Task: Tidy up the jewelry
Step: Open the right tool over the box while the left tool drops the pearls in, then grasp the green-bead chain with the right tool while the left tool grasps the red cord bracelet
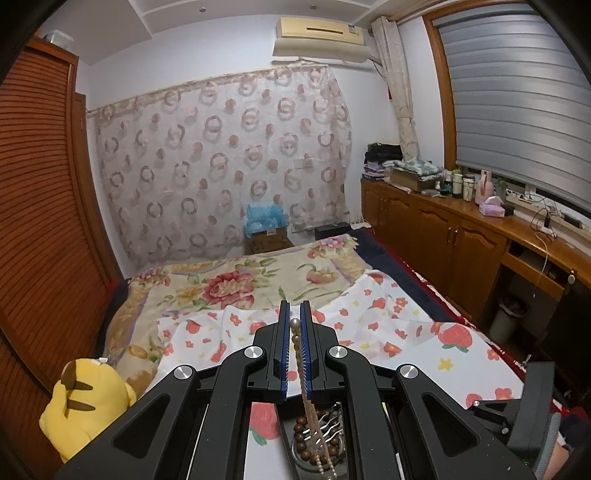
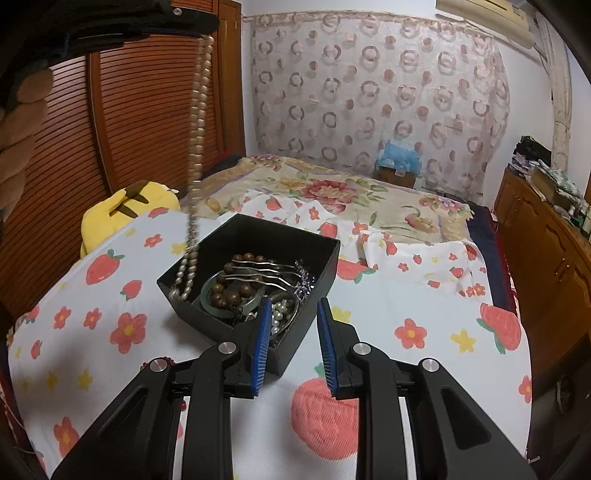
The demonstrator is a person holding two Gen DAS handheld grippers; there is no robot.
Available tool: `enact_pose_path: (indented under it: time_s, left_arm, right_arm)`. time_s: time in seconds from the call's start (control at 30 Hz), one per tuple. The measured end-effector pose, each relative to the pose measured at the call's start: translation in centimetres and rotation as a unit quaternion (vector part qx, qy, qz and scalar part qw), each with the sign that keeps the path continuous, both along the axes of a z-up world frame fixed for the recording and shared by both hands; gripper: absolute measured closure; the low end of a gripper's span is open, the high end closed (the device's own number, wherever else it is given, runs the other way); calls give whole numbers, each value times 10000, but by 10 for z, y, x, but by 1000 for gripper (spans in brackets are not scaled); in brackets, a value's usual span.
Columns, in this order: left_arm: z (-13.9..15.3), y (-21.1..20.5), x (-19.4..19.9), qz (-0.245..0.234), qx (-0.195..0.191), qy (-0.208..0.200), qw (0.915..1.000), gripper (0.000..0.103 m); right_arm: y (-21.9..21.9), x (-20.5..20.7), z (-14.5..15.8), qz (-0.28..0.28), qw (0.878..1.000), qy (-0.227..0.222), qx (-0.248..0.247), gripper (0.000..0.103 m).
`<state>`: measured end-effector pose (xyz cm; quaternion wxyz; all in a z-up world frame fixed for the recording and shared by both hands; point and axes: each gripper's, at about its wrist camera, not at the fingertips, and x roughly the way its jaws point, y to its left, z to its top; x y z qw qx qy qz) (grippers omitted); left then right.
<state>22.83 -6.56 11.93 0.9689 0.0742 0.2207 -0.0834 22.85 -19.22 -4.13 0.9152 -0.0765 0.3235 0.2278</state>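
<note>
Bedroom: ring-patterned curtain (image 2: 373, 92) on far wall, louvred wardrobe doors (image 2: 147, 103) left, wooden cabinets (image 1: 443, 229) right; air conditioner (image 1: 321, 33) label unreadable. Bed (image 1: 236, 280), floral blanket. Strawberry-print cloth (image 2: 388, 325) spread near. Yellow plush toy (image 2: 122, 210), left. Black box (image 2: 258, 236) on the cloth, holding brown bead bracelet (image 2: 229, 291), green bangle (image 2: 221, 302), silver wavy hairpins (image 2: 258, 271), small pearls. Pearl necklace (image 2: 197, 122): my left tool (image 1: 294, 321) is clamped on it, its end dangling into the box's left corner. My right tool (image 2: 293, 321) gapes wide at the box's near edge.
</note>
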Motion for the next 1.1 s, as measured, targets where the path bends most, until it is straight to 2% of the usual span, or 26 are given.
enact_pose_path:
  time_s: [0.13, 0.3, 0.33, 0.43, 0.63, 0.8, 0.87, 1.1]
  left_arm:
    - [-14, 2, 6, -6, 58, 169, 9998, 98]
    - [-46, 14, 1, -28, -118, 562, 9983, 97]
    - [-53, 15, -3, -40, -111, 607, 9981, 96]
    - [-75, 21, -16, -53, -80, 752, 9971, 77]
    - [-110, 25, -39, -144, 27, 964, 9952, 68]
    - [-134, 29, -59, -260, 80, 1133, 9932, 65]
    - [-143, 31, -67, -300, 76, 1209, 9922, 60]
    - [-173, 37, -85, -375, 81, 1492, 9881, 58]
  right_arm:
    - [-4, -4, -1, -16, 10000, 7, 23, 76]
    - [-13, -17, 0, -9, 10000, 16, 42, 76]
    - [-14, -19, 0, -5, 10000, 17, 51, 75]
    - [-18, -31, 0, 35, 10000, 9, 70, 75]
    - [-20, -60, -3, 191, 9997, 44, 143, 71]
    - [-15, -86, -12, 412, 9990, 139, 106, 71]
    - [-14, -93, -16, 473, 9988, 153, 15, 71]
    - [-11, -114, -35, 620, 9969, 435, -194, 71]
